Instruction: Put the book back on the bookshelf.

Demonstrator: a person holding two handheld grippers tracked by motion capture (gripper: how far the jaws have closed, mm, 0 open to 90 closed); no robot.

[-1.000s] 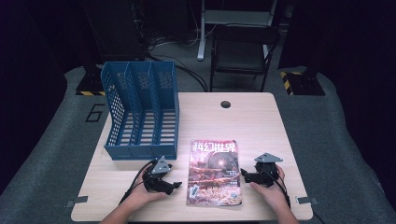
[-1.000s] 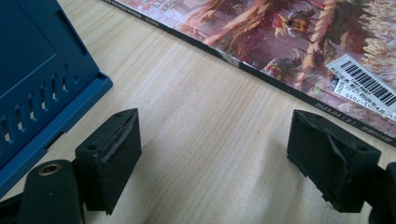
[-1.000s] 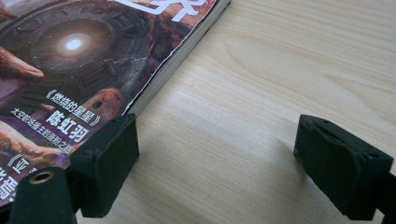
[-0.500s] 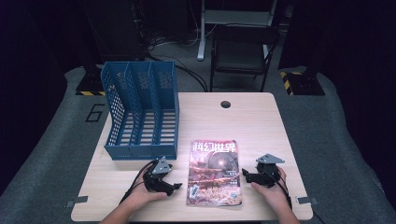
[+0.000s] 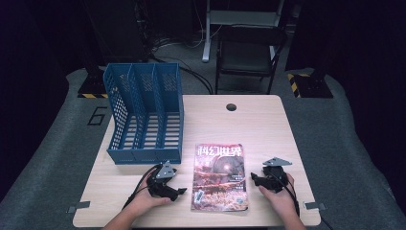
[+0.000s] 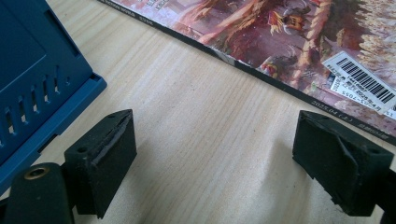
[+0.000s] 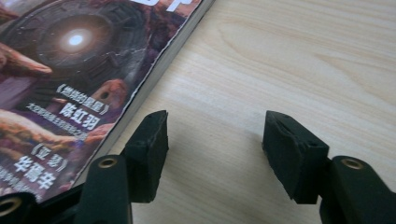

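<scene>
Work looks barely begun. Blue file rack [image 5: 143, 115] stands at the tabletop's [image 5: 258, 120] left rear, its slots bare. Left tongs [image 5: 178, 190] rest wide open, holding nothing, just beside the magazine [image 5: 220, 177], which lies flat at centre front. Right tongs [image 5: 253, 178] have just been closing, still gaping and empty, beside its other edge. Gripping, lifting and probably filing remain.

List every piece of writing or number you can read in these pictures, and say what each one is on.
"科幻世界": title on the magazine cover, high view.
"陈虹羽": cover, right gripper view.
"华"...: line below it, cut off at the edge.
"2025.04 (上)": spine edge, left gripper view; faint.
"6": floor mat left of the table.
Barcode sticker digits and smaller cover lines: too small or blurred.
</scene>
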